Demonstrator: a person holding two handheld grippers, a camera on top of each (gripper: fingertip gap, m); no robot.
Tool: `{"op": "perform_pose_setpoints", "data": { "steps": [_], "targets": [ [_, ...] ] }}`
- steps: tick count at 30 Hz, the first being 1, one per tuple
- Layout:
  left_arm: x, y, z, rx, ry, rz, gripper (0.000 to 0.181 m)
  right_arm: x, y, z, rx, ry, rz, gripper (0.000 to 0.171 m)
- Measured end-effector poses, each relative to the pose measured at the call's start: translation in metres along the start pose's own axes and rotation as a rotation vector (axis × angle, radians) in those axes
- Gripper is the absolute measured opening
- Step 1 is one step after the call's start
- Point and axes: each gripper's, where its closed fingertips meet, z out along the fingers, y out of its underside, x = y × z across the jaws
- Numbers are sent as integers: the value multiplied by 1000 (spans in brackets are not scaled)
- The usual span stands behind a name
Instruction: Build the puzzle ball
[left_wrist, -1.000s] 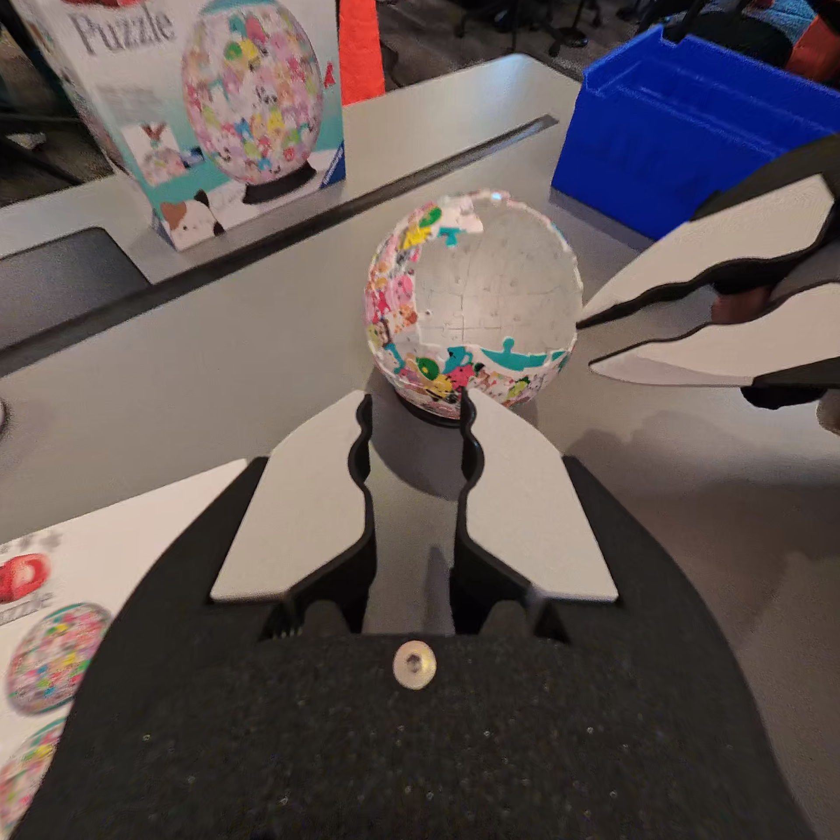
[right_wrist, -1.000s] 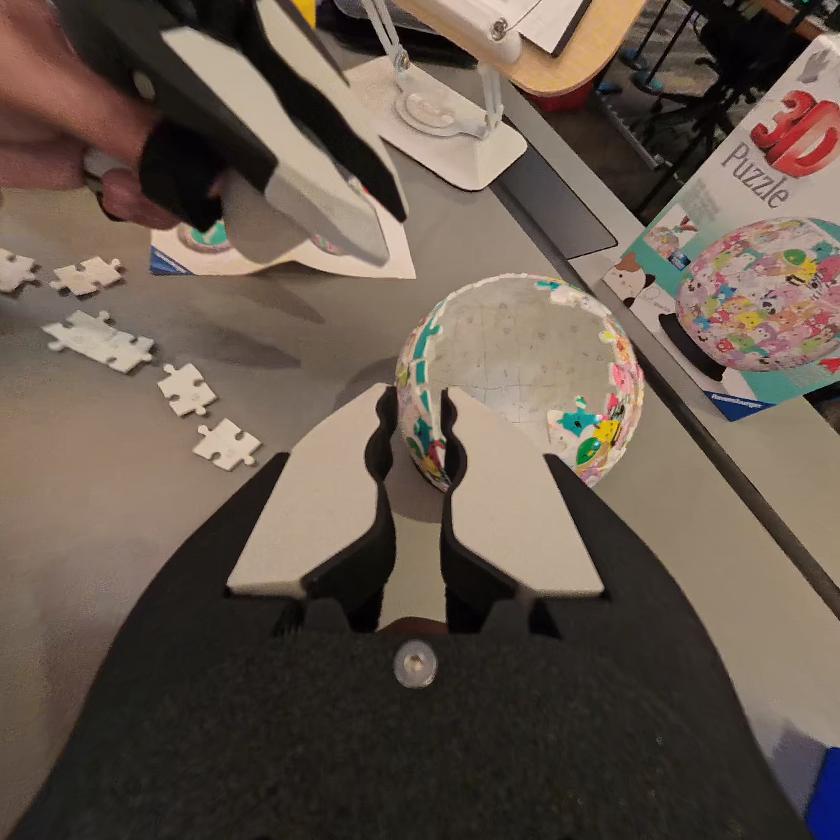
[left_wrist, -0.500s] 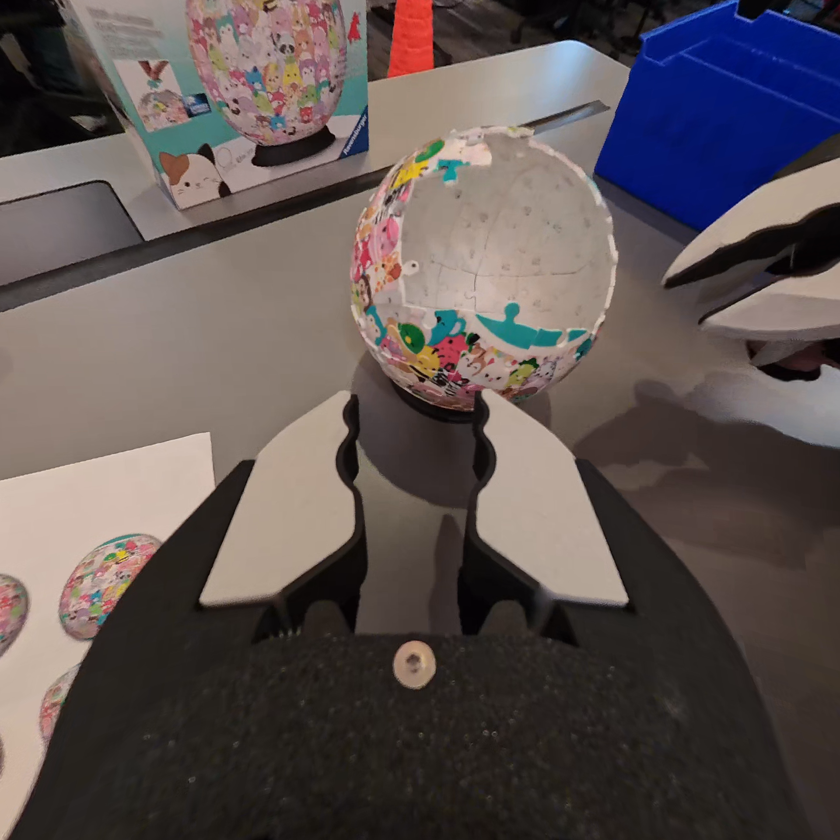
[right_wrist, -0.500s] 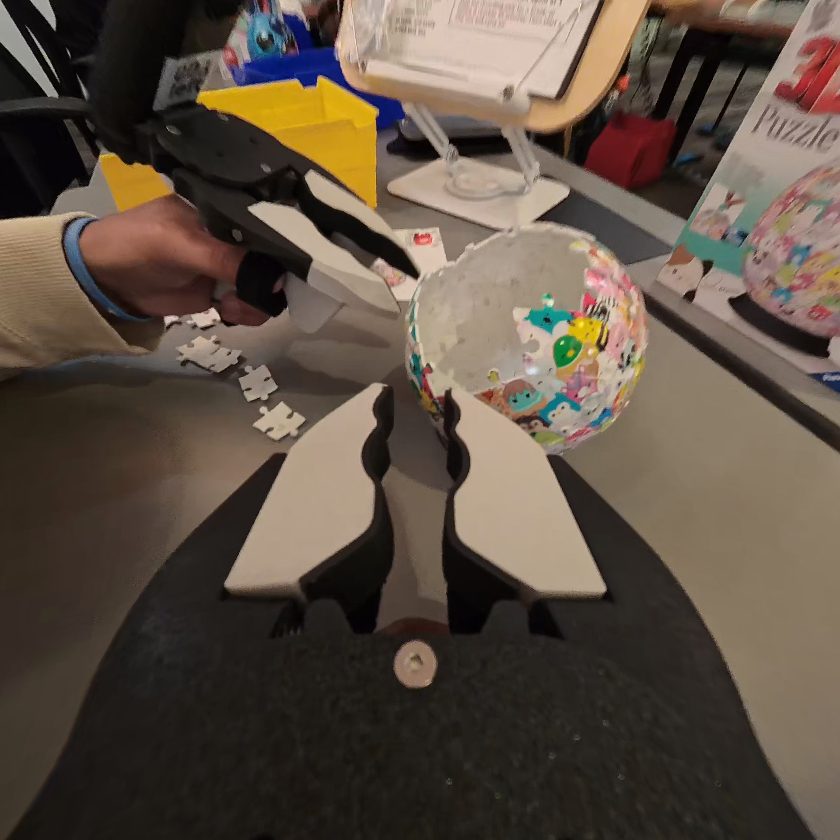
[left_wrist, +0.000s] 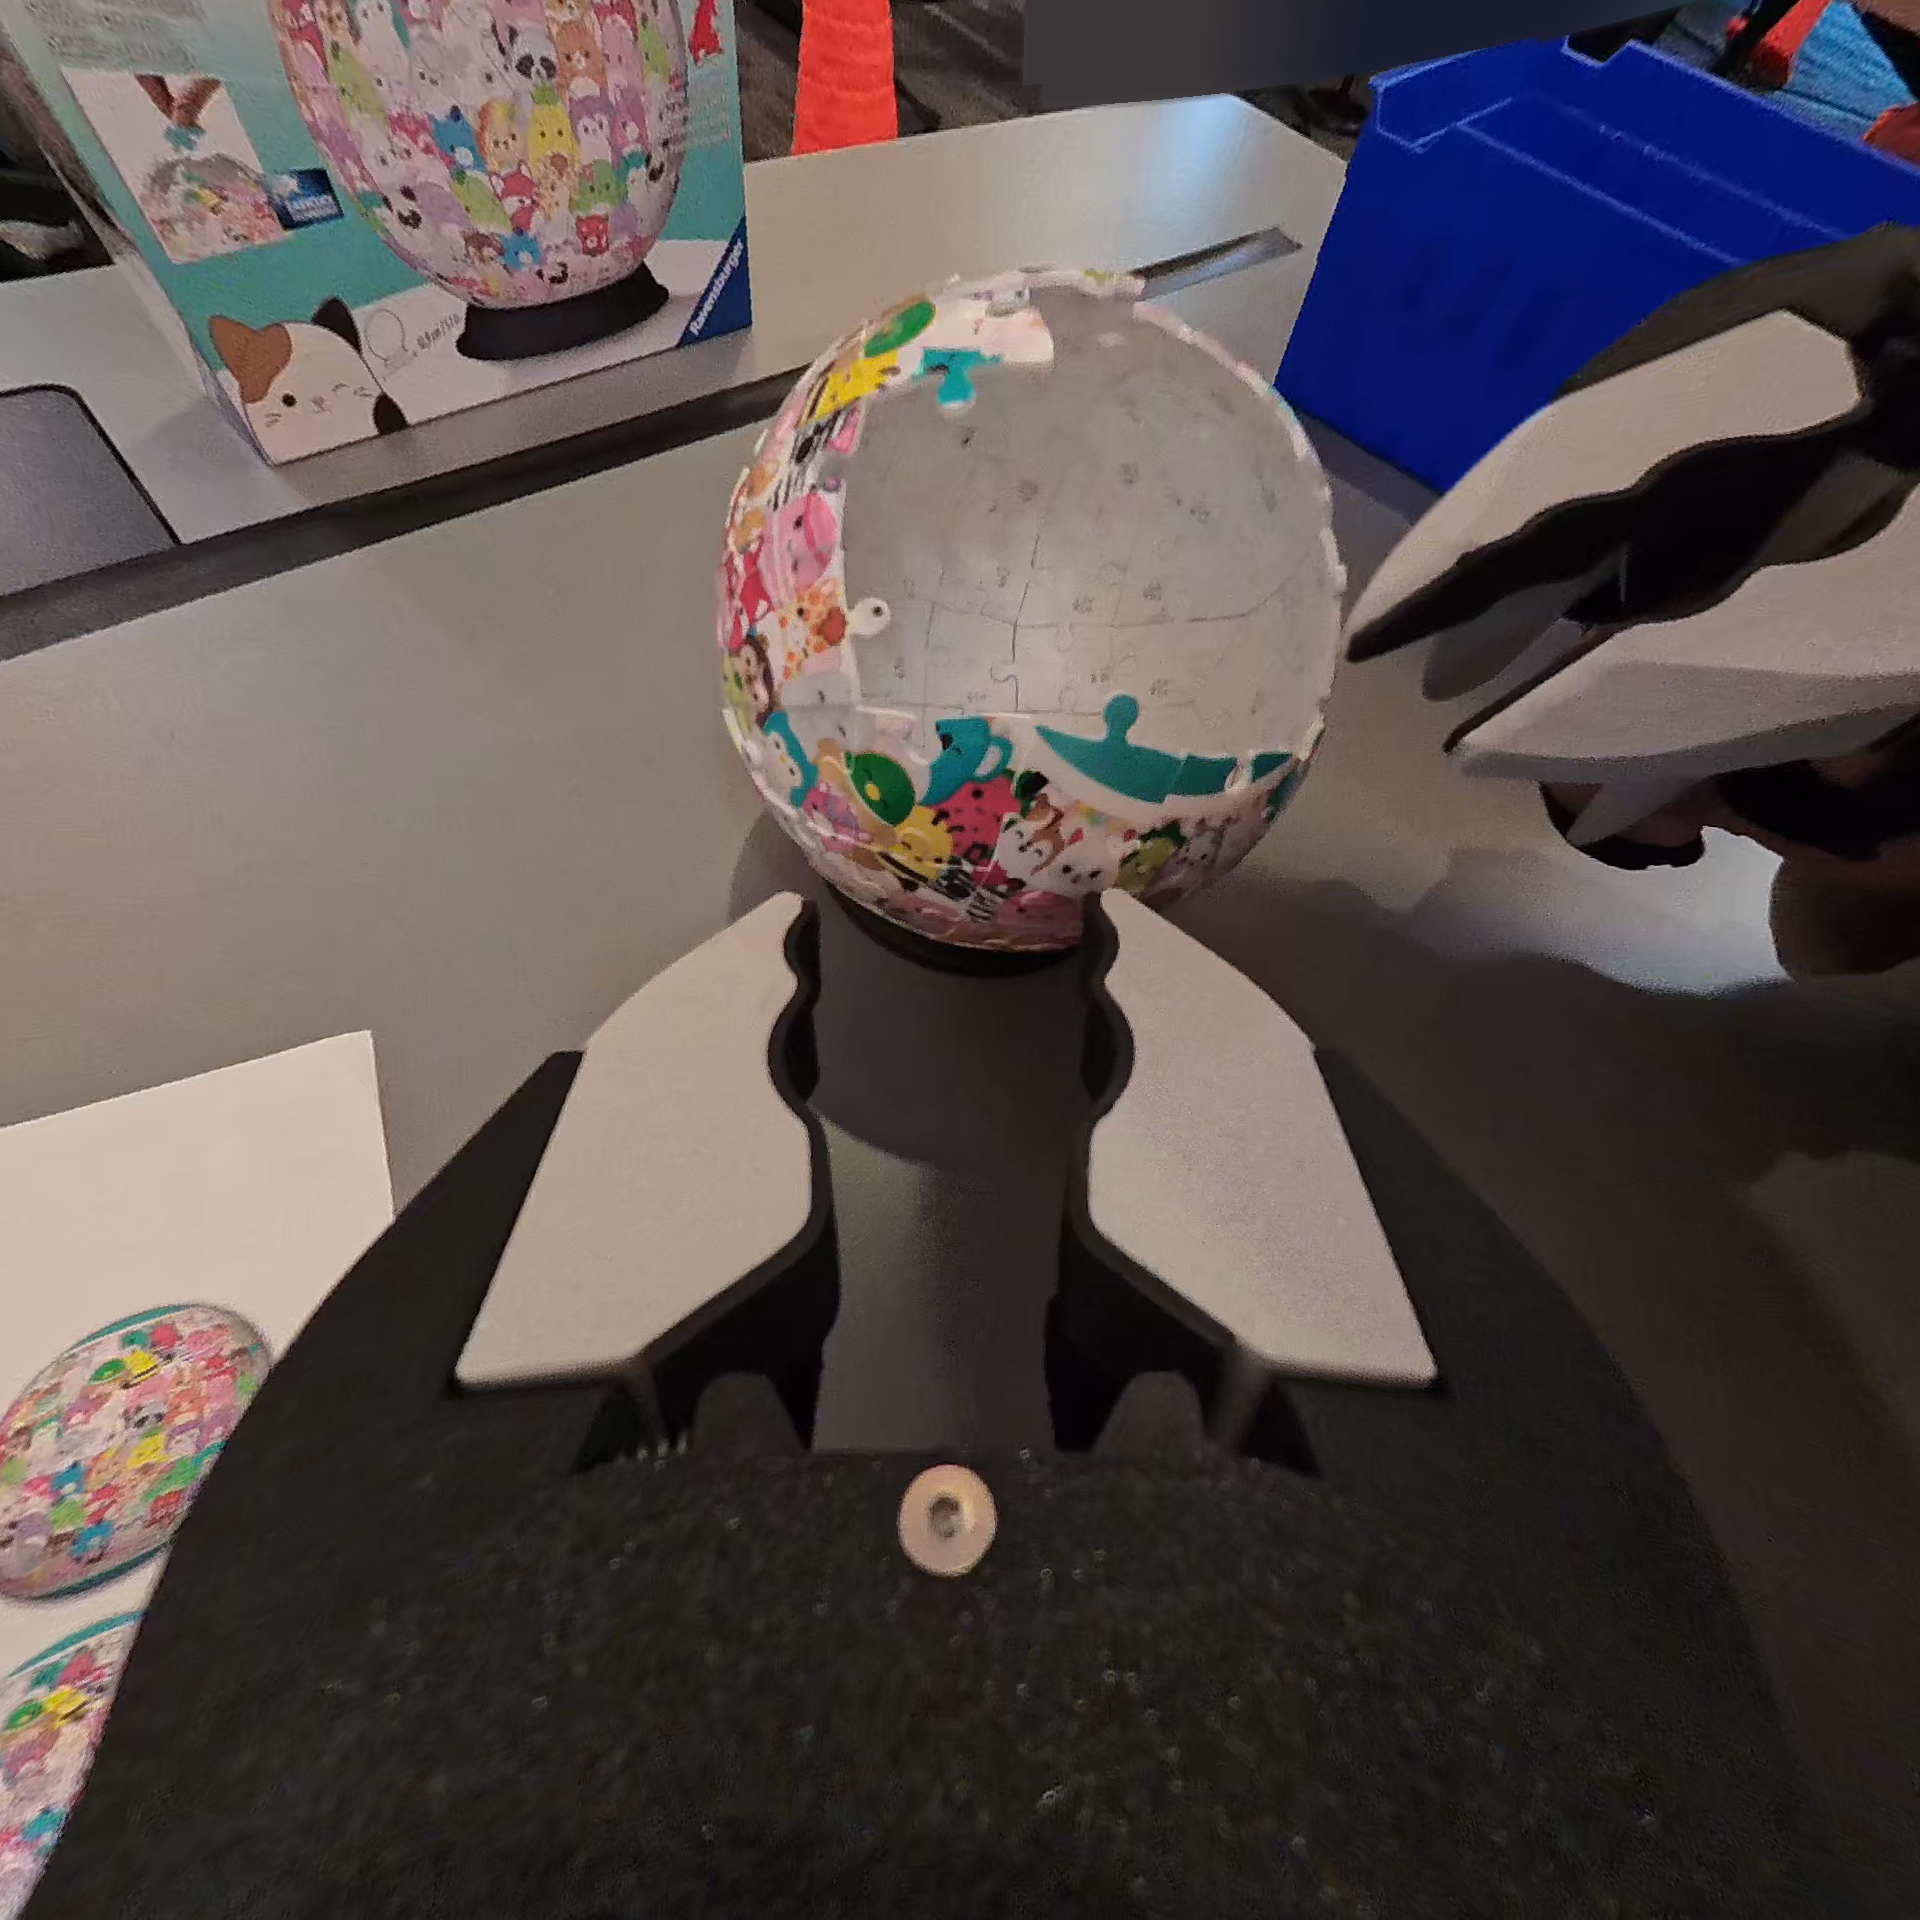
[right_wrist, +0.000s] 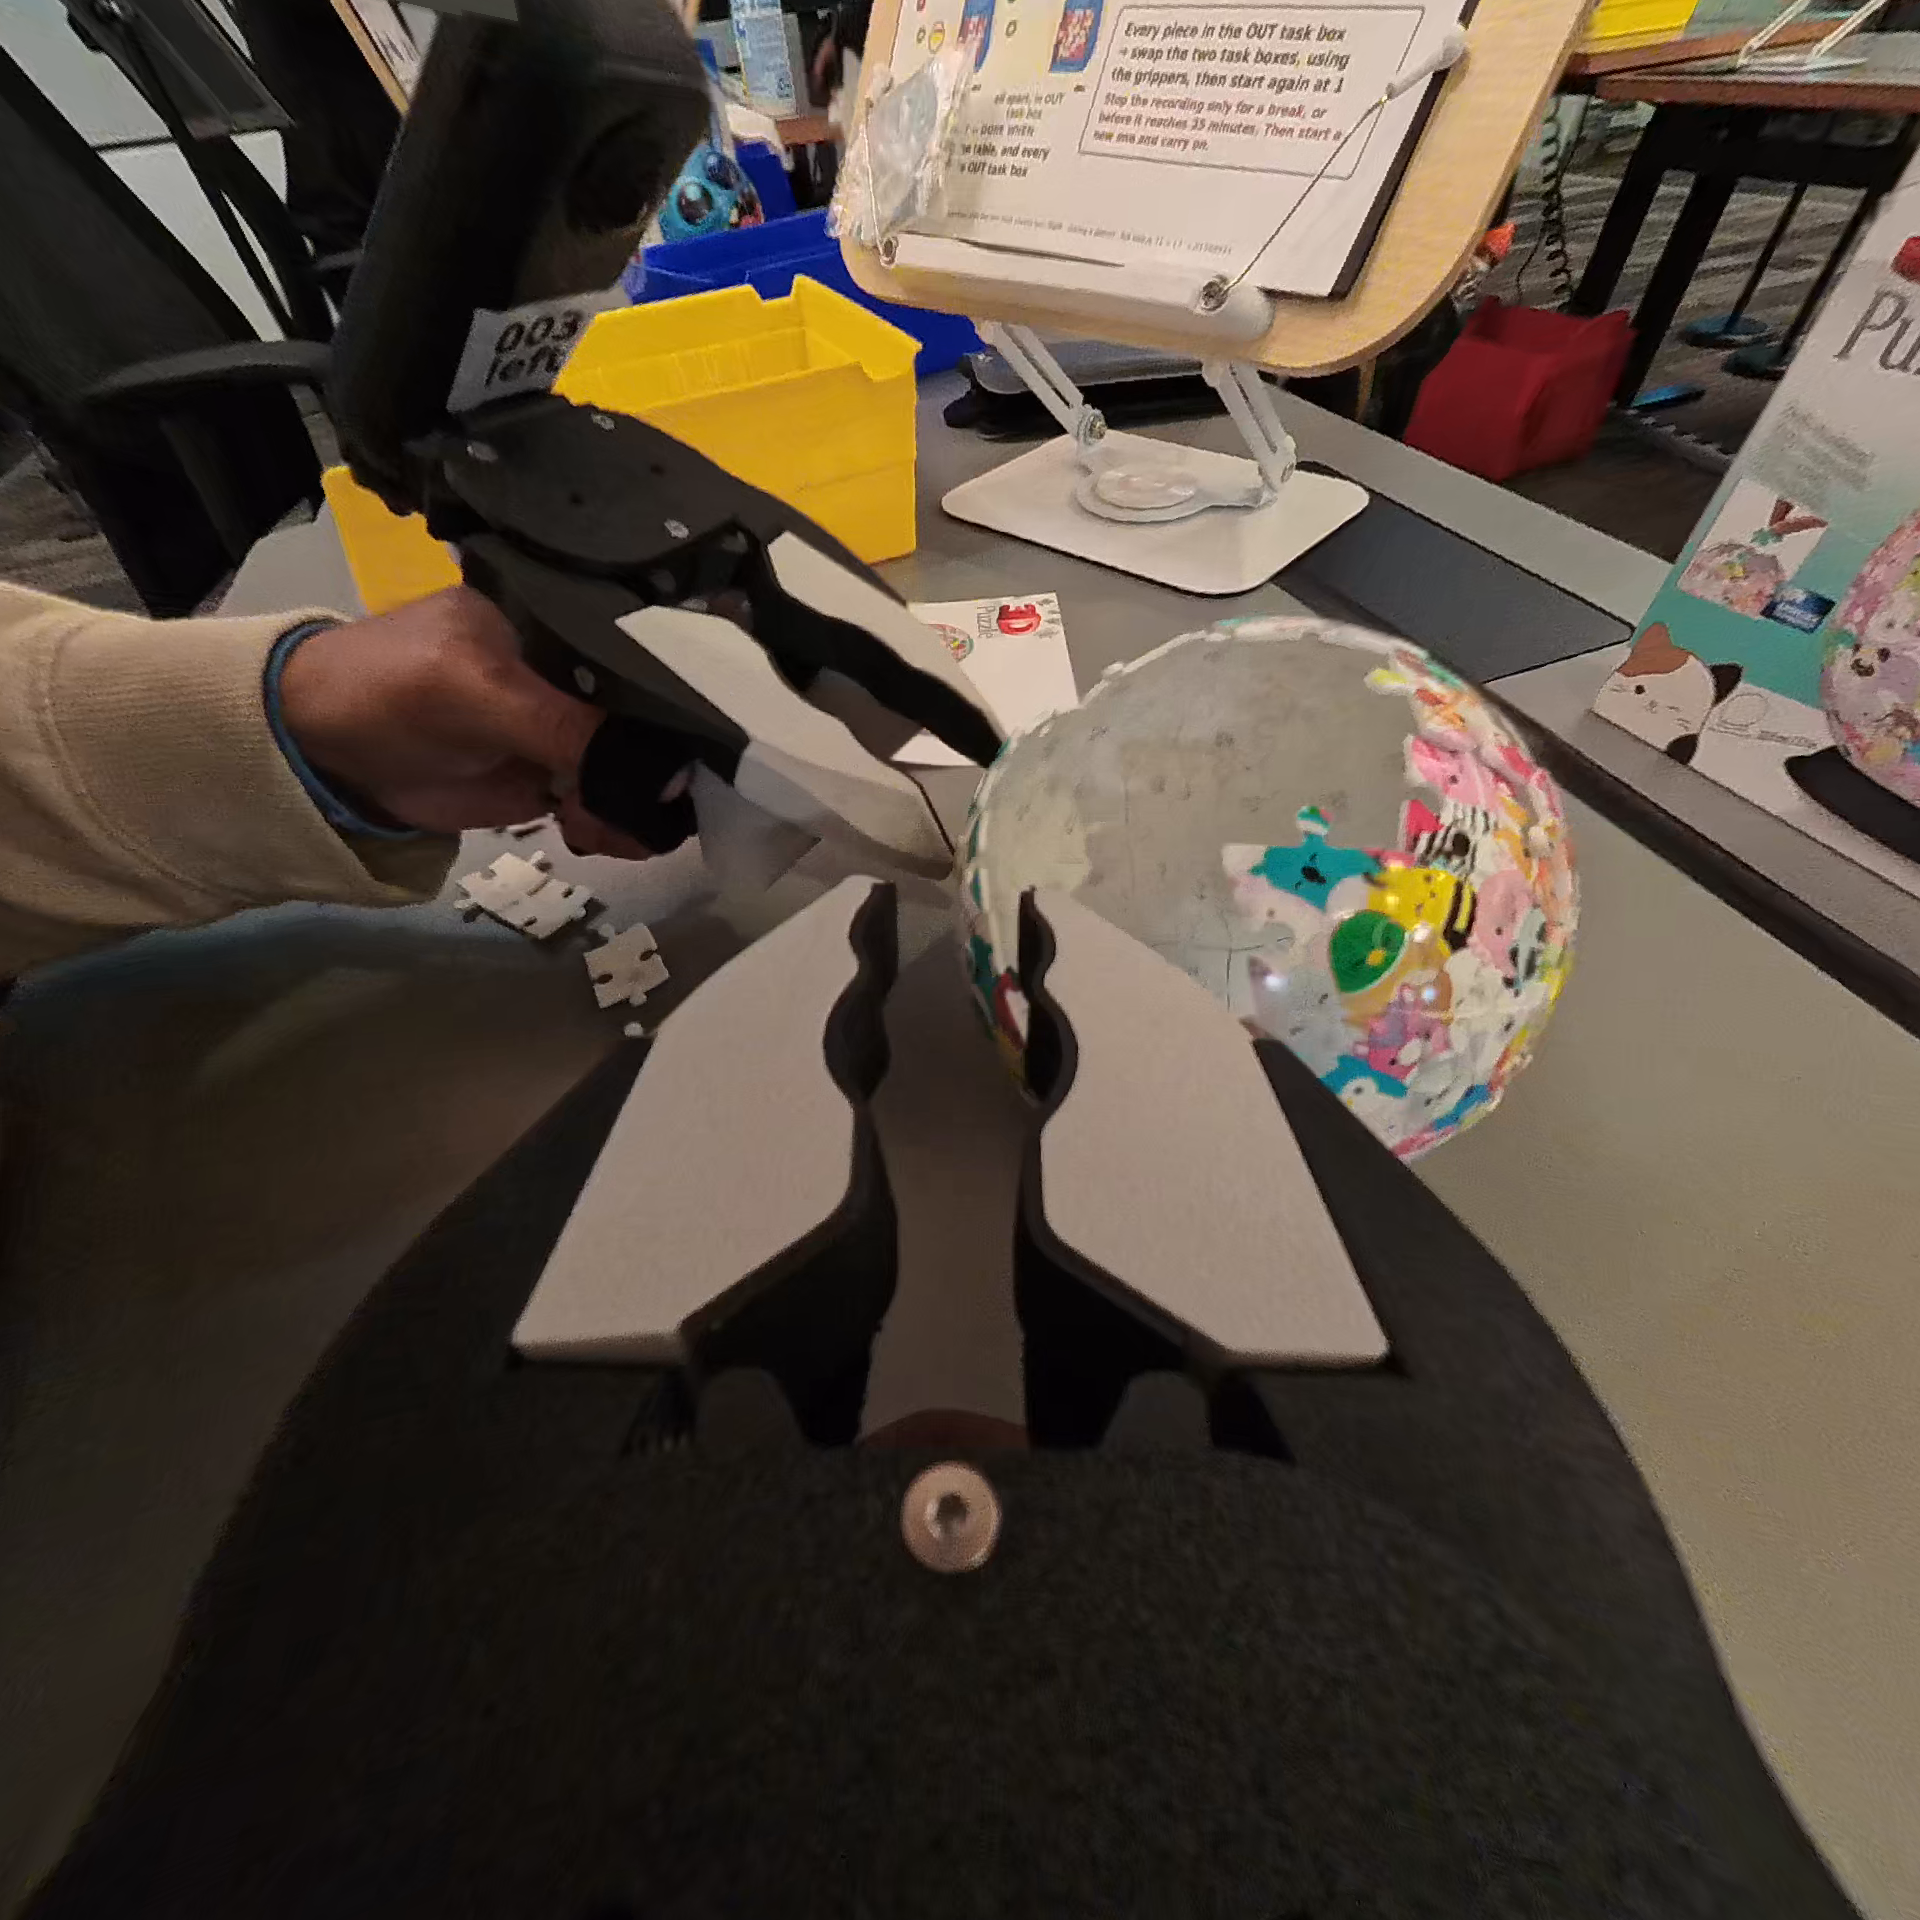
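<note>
Partly hidden, puzzle ball (left_wrist: 1023, 613) base, two grippers seen, left gripper (left_wrist: 948, 914) and right gripper (right_wrist: 951, 899) both spread, nothing gripped, three loose pieces (right_wrist: 561, 914) counted.

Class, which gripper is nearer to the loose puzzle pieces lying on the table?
Left. The left gripper hovers just beyond the loose puzzle pieces; the right gripper sits farther off, by the ball.

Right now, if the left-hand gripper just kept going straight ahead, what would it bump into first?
Most likely the puzzle ball, low down near its dark stand, dead ahead of the open left gripper. Depth is hard to judge.
</note>
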Motion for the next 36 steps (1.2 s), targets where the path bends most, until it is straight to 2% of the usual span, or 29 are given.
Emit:
{"op": "perform_pose_setpoints", "data": {
  "steps": [11,14,20,30,36],
  "targets": [
    [2,4,3,50,26,5,47,6,2,15,-182,21,40,24],
    [0,4,2,83,56,-17,47,4,2,19,-240,15,74,19],
    [-3,-7,-5,147,132,-75,43,6,9,29,-389,102,-14,16],
    [-6,-4,-25,129,122,-75,43,3,24,40,-574,208,-273,21],
    [-5,1,-7,40,141,-36,43,1,25,41,-583,168,-178,20]
  ]
}}
